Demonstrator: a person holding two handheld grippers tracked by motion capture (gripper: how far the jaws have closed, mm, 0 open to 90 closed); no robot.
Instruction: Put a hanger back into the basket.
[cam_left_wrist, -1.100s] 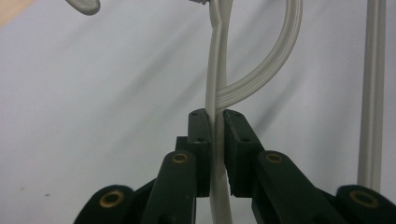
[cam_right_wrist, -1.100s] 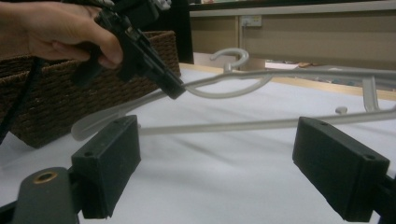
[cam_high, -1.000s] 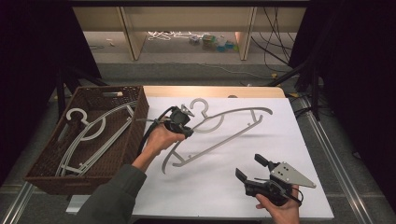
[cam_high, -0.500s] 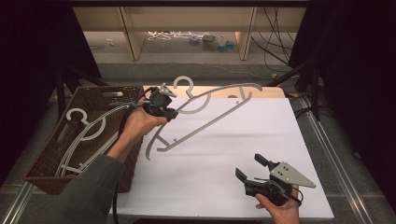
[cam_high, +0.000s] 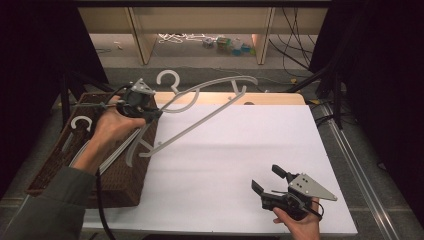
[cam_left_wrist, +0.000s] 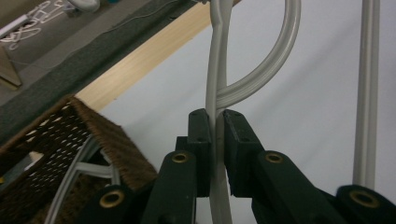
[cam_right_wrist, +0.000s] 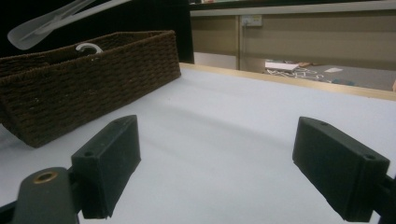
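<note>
**Hanger lifted off the desk and swung toward the basket**

Nearest the person, the right gripper (cam_high: 272, 186) rests low on the white desk (cam_high: 240, 150), jaws wide apart and empty, just where it sat a second ago. Farther off, the left gripper (cam_high: 152, 114) is clamped on the grey hanger (cam_high: 200, 107) and has carried it up and leftward. Its lower end now hangs over the wicker basket (cam_high: 127, 185) rim, just below that gripper. Lowering it in looks next.
</note>
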